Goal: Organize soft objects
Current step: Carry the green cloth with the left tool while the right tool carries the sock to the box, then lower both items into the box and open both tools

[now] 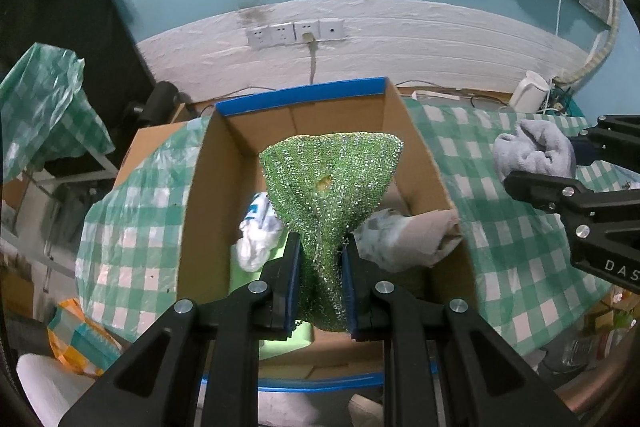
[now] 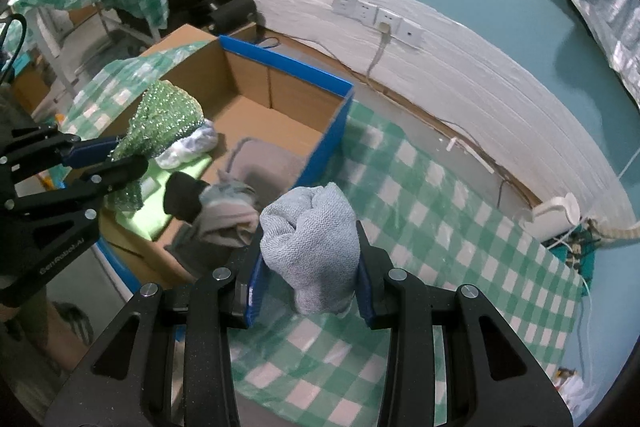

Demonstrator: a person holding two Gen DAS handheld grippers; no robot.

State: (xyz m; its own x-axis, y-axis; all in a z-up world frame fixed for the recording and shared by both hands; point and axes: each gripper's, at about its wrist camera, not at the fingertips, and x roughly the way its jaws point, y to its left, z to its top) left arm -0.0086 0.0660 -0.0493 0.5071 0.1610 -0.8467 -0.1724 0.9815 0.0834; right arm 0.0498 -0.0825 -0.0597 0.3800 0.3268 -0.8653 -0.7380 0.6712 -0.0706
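Note:
My left gripper is shut on a sparkly green mesh cloth, which hangs over the open cardboard box with blue-taped edges. In the right wrist view the same green cloth shows at the left, over the box. My right gripper is shut on a bunched light grey cloth, held above the green checked tablecloth just right of the box. In the left wrist view this grey cloth and the right gripper show at the right edge.
Inside the box lie a white-and-blue bundle, a beige-grey garment, a dark sock and a pale green pad. The checked tablecloth covers the table. Wall sockets and a white kettle stand behind.

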